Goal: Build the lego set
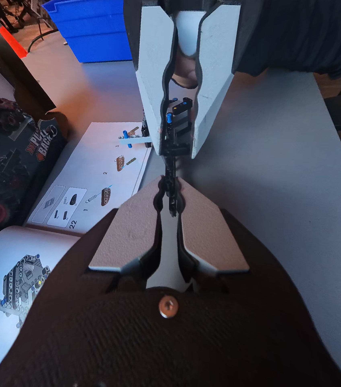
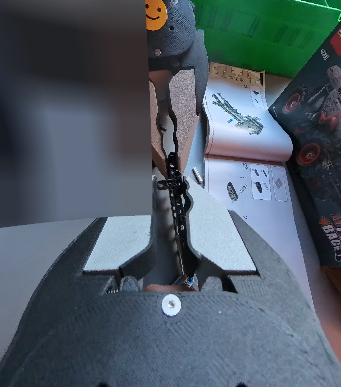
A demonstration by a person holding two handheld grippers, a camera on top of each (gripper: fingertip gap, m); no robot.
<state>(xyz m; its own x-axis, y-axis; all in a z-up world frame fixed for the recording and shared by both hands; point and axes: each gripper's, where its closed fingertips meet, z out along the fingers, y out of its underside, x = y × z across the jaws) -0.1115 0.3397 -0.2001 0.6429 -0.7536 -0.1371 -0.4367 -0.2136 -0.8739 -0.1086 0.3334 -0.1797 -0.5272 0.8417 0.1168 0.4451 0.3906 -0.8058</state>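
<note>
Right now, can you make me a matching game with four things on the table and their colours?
Things:
1. storage bin behind the booklet
2. storage bin beyond the booklet
3. long holed Lego beam held by both grippers
4. smiley sticker on the left gripper

Colours:
A. black
B. green
C. orange-yellow
D. blue

Pairs: 1-D, 2-B, 3-A, 4-C

grey bench (image 1: 259,167) carries an open instruction booklet (image 1: 94,171), the set's box (image 2: 322,159) beside it, a blue bin (image 1: 94,31), a green bin (image 2: 270,37) and a small pale pin (image 2: 197,174).
</note>
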